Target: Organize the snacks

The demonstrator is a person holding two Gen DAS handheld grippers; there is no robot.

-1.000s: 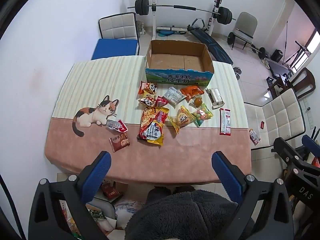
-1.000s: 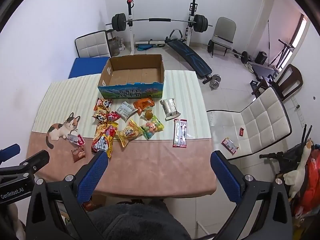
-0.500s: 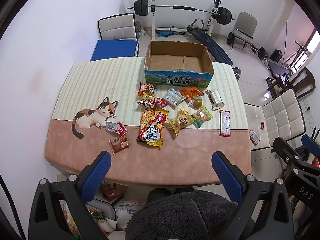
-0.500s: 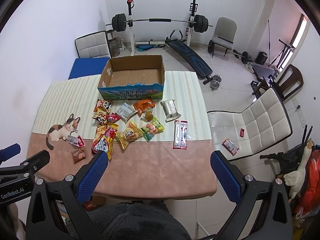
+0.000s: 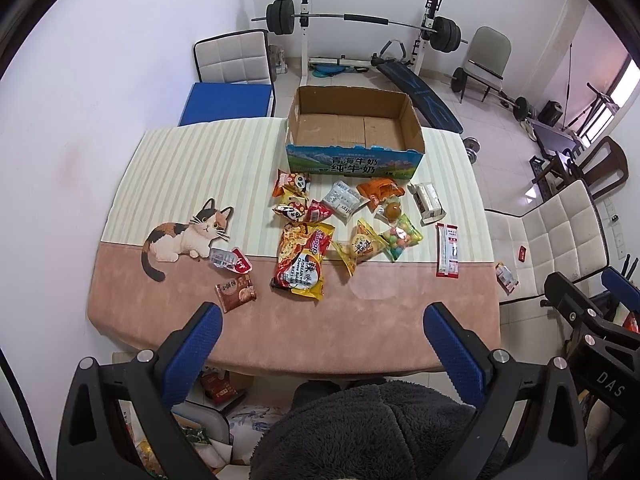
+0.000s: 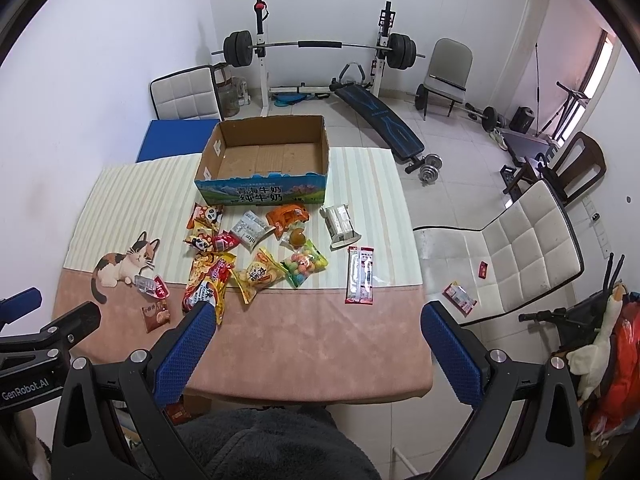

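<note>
We hold the left gripper (image 5: 322,344) and right gripper (image 6: 316,342) spread wide and empty above the near edge of the table (image 5: 280,340), well short of everything on it. Beyond them the snacks (image 5: 344,224) lie scattered mid-table, just near of the empty cardboard box (image 5: 354,164) at the far side. To start well, we should likely take an outlying packet first, pinching its flat edge; since a second ago, both views have barely shifted.
</note>
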